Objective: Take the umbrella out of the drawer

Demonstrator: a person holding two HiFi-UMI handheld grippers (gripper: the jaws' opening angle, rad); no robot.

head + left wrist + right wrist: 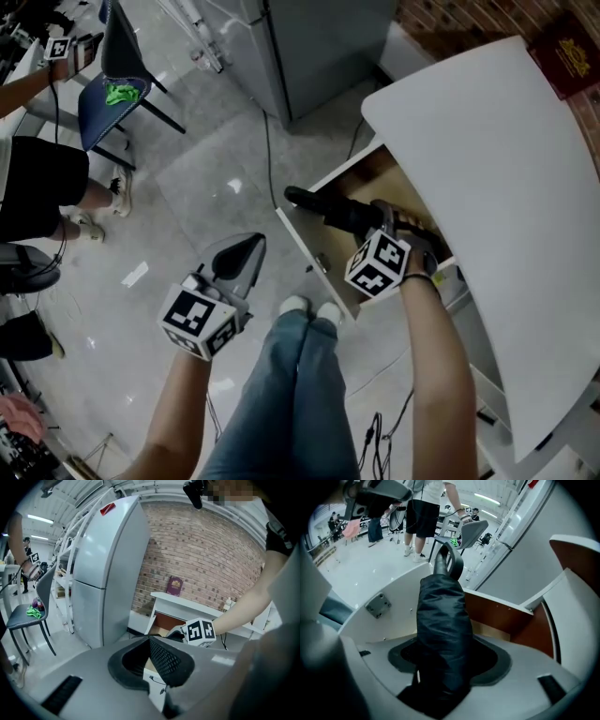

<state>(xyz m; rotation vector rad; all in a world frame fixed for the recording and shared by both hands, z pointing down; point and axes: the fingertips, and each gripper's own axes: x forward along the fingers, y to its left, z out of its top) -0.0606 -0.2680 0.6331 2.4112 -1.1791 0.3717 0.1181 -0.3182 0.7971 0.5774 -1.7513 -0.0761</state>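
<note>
right gripper point(440, 665) — clamped on umbrella point(443, 616) | left gripper point(150, 644) — closed, empty | strap loop point(452, 557): right gripper view only

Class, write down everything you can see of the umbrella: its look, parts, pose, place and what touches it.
The umbrella is folded, compact and black, in a shiny crinkled fabric sleeve, with a dark handle carrying a strap loop. It lies over the open drawer, handle past the drawer front. The tongs of the right gripper are shut on its body.

Head view steeply downward; both gripper views along their jaws; drawer point(305, 246) common to all three.
</note>
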